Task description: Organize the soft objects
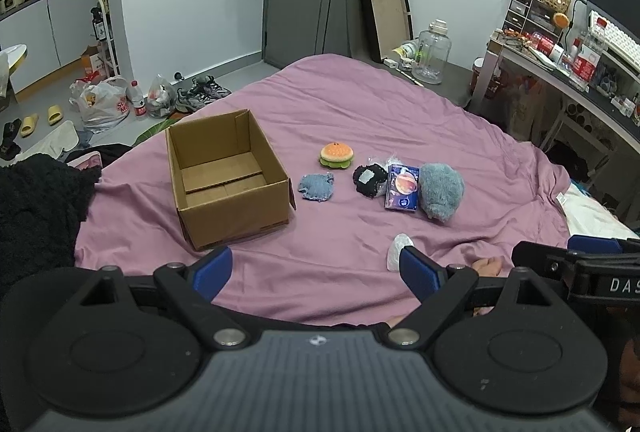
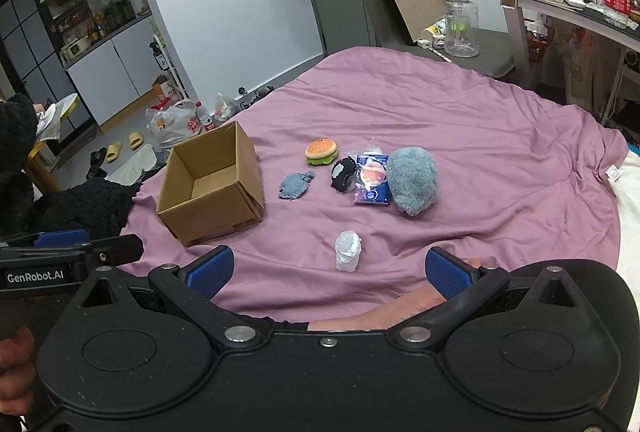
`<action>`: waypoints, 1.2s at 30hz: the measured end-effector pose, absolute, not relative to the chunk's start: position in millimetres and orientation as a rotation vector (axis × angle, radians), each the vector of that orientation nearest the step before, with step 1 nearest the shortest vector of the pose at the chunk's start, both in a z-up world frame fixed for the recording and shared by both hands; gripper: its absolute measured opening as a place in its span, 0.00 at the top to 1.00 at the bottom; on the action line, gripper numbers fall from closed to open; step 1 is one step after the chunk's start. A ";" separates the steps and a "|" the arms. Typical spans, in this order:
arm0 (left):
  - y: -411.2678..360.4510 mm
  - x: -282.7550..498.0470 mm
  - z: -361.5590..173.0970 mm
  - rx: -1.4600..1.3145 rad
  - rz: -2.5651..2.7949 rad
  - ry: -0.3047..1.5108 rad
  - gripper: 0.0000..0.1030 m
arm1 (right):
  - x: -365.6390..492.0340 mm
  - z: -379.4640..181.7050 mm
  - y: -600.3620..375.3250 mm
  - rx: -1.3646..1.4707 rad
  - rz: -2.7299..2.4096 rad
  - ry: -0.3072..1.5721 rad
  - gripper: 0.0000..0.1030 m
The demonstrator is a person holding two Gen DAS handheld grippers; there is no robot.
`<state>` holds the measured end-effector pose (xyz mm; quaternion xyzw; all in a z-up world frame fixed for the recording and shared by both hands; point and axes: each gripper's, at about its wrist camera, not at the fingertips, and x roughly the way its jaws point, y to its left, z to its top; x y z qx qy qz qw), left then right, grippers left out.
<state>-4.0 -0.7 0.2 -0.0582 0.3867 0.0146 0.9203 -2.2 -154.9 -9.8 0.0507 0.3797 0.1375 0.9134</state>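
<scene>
Left tongs [image 1: 316,274] spread, empty, low over purple bedspread [image 1: 400,104] | right tongs [image 2: 328,270] spread, empty | step: nothing packed yet, open brown cardboard box [image 1: 228,176] bare | next: likely pinch nearest crumpled white plastic bundle [image 2: 348,250], carry left to box.

Bed with purple sheet [image 1: 360,104]: open cardboard box [image 1: 228,176], burger plush [image 1: 336,154], denim scrap [image 1: 316,186], black pouch [image 1: 369,179], tissue pack [image 1: 402,188], blue-grey furry plush [image 1: 442,190], white wad [image 1: 398,250].
</scene>
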 end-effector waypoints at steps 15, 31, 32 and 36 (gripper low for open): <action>0.4 -0.3 -3.6 -0.119 0.027 0.811 0.13 | -2.8 -13.9 -157.7 0.114 0.267 0.782 0.00; -4.0 6.3 -7.2 -0.101 0.029 0.829 0.13 | 0.8 -19.6 -161.1 0.134 0.283 0.792 0.00; -4.6 7.4 -7.8 -0.099 0.029 0.831 0.13 | 2.0 -20.0 -162.2 0.139 0.286 0.791 0.00; -4.7 12.5 -9.3 -0.100 0.039 0.833 0.13 | 6.3 -22.4 -164.2 0.152 0.294 0.796 0.00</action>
